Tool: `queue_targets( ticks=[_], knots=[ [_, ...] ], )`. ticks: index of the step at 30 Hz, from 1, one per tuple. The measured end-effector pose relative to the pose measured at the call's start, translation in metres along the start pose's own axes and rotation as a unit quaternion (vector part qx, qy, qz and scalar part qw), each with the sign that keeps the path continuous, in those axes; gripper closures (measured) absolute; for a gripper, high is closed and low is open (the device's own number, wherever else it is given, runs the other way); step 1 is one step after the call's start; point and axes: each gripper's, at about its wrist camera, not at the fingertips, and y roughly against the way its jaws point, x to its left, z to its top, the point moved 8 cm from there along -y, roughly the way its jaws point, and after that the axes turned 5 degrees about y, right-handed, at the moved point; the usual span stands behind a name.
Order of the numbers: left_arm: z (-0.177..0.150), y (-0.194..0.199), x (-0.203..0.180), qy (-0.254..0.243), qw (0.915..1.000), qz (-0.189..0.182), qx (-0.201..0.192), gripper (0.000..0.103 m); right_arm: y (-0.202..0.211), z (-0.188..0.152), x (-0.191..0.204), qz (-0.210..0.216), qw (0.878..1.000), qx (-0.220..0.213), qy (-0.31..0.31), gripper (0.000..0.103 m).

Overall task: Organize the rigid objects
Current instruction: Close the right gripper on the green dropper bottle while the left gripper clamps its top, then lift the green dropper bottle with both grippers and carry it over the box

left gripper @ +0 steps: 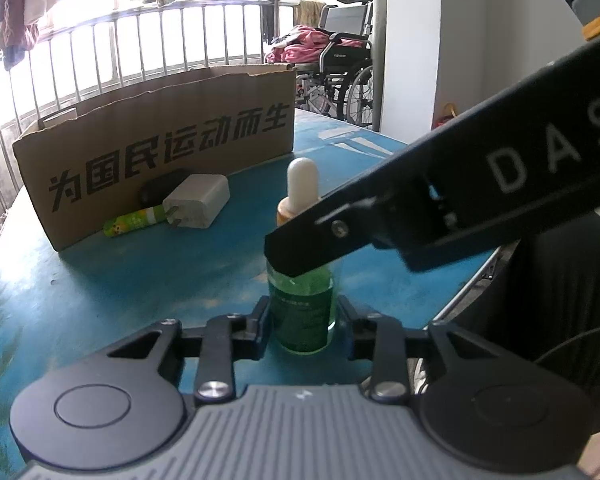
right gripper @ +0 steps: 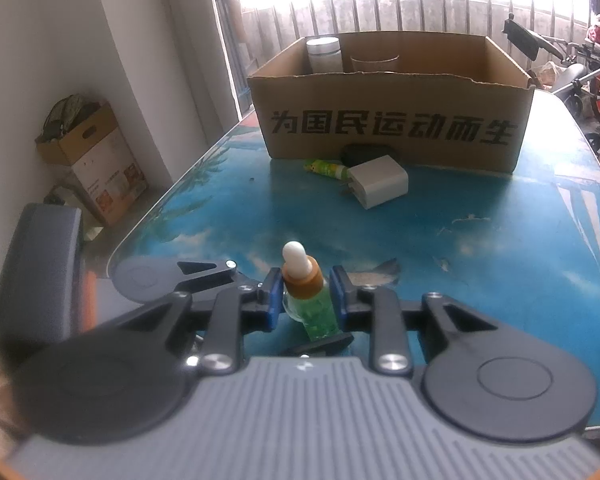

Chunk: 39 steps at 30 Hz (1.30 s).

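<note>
A green dropper bottle [left gripper: 303,312] with an orange collar and white bulb stands upright on the blue table [left gripper: 140,280]. My left gripper [left gripper: 304,320] straddles its lower body; the jaws are open with small gaps on both sides. My right gripper [right gripper: 305,296] straddles the bottle [right gripper: 312,304] near its neck, also open with gaps. The right gripper's finger [left gripper: 300,248] crosses in front of the bottle in the left wrist view. A white charger [left gripper: 198,200], a green tube [left gripper: 134,222] and a dark object [left gripper: 160,190] lie by the cardboard box [left gripper: 160,152].
The open box [right gripper: 392,132] stands at the table's far side and holds a white-lidded jar [right gripper: 324,56] and a cardboard tube [right gripper: 374,63]. A wheelchair [left gripper: 340,64] and railing are behind. Another box [right gripper: 96,160] sits on the floor at the left.
</note>
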Motion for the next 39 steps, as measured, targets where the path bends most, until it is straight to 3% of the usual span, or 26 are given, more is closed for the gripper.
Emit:
queue_targets(
  ticks=[39],
  knots=[
    [0.010,-0.014,0.006,0.006,0.9995,-0.002,0.031,0.069,-0.004,-0.001,-0.004,0.001,1.000,0.009,-0.013,0.076]
  ],
)
